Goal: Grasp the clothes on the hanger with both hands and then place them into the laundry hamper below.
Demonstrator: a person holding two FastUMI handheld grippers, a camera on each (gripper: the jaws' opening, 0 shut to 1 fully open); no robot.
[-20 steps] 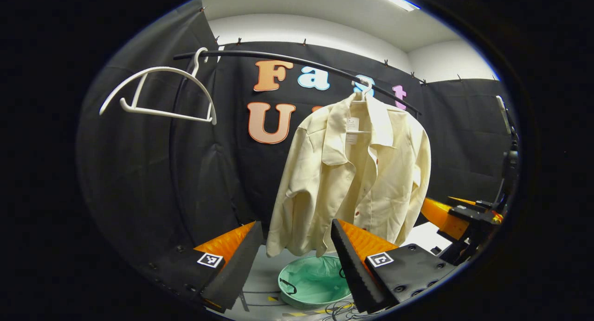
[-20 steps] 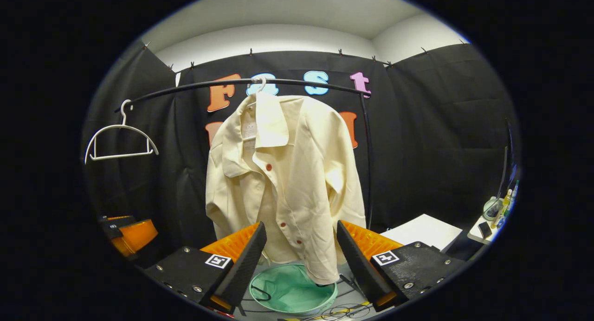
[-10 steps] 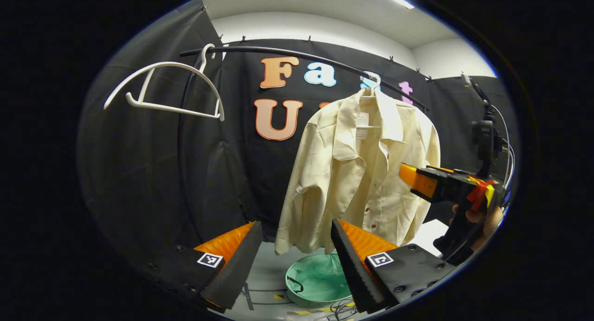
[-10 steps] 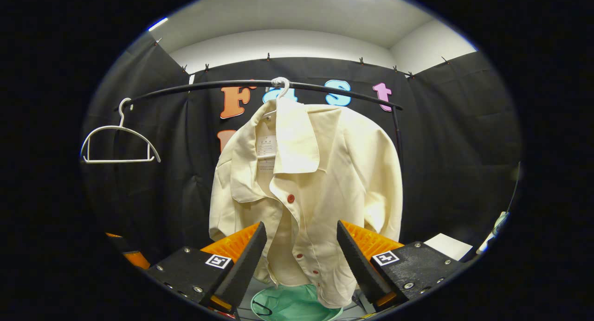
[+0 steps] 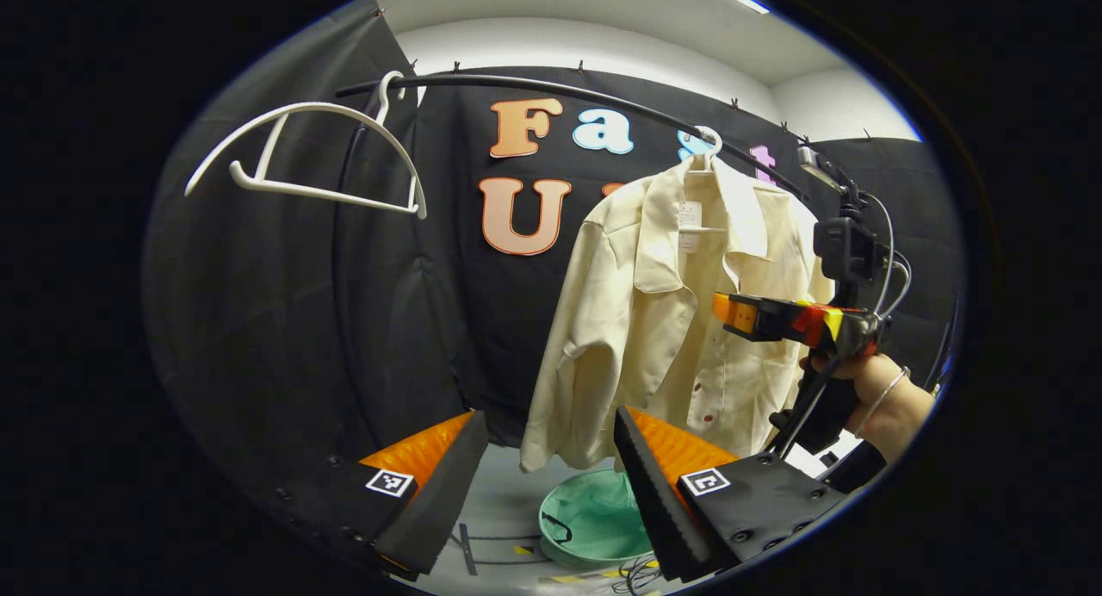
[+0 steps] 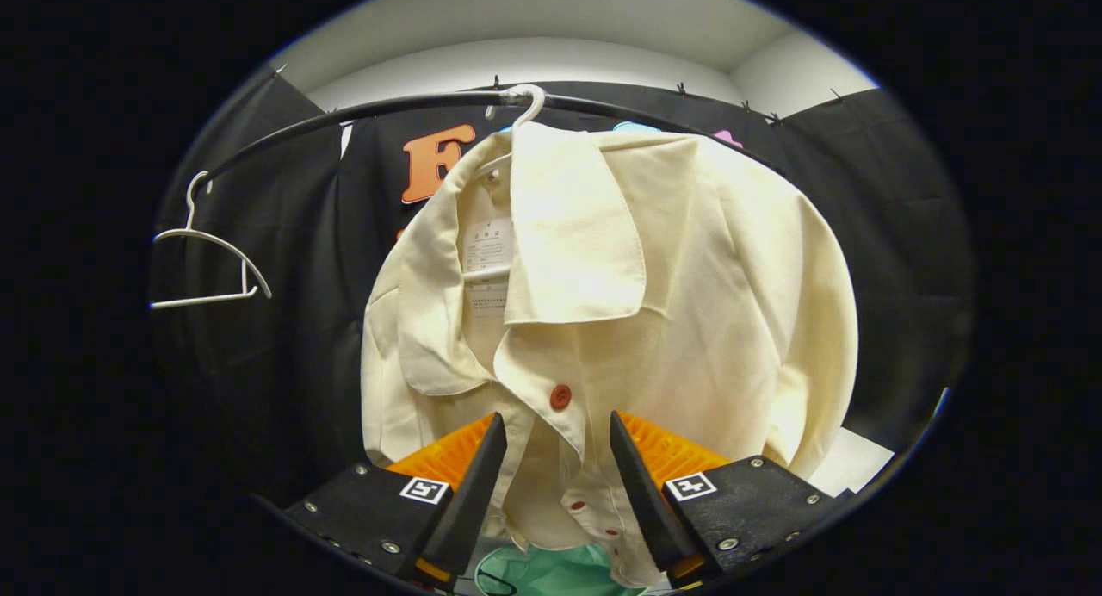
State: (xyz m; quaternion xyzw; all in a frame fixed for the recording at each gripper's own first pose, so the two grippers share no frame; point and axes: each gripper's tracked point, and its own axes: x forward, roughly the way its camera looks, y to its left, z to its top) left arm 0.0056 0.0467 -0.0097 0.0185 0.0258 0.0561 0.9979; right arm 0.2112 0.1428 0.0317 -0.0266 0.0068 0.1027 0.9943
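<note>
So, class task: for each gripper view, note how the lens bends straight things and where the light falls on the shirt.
Left gripper view: the fisheye bows the rail into an arc; the shirt is evenly lit, sharp. Right gripper view: the shirt bulges large near the lens, the rail curves, the empty hanger shrinks at the edge; soft shadow under the collar.

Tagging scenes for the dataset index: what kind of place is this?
Likely a staged recording booth, not a home: black cloth walls, a garment rail holding a cream shirt and an empty hanger, with a green laundry hamper on the floor below.
</note>
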